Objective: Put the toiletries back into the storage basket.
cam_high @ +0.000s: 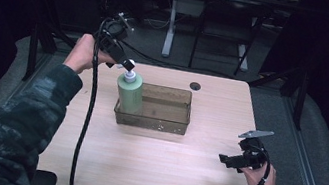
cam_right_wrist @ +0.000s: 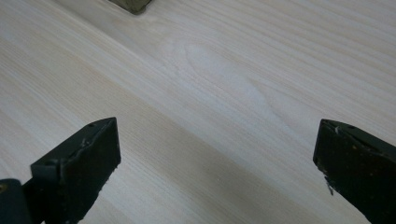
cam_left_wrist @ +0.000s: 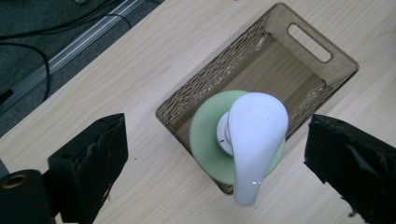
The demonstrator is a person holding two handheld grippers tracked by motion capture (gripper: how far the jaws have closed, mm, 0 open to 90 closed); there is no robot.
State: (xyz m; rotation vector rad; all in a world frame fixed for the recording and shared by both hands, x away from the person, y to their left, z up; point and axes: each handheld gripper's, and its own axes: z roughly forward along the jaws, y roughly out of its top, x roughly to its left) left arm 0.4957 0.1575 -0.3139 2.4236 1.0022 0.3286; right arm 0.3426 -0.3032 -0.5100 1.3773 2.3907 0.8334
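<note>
High view: a green pump bottle (cam_high: 130, 92) stands upright in the left end of a brown see-through basket (cam_high: 168, 118) at the middle of the table (cam_high: 149, 171). The left claw (cam_high: 129, 65), held by a hand coming from the upper left of the frame, hovers just above the bottle's white pump head, its cable trailing down the left side. The right claw (cam_high: 223, 159) sits well apart at the lower right, near the table's edge. A small dark hole (cam_high: 195, 86) lies in the table behind the basket; desk legs stand on the floor beyond.

Left gripper view: the left claw is released, its jaws spread wide on either side of the white pump head (cam_left_wrist: 254, 140), not touching it. The basket's slotted handle (cam_left_wrist: 310, 43) shows at the upper right.

Right gripper view: the right claw (cam_right_wrist: 217, 158) is released too, with bare wood grain between the jaws and a corner of the basket (cam_right_wrist: 133, 4) at the top edge.
</note>
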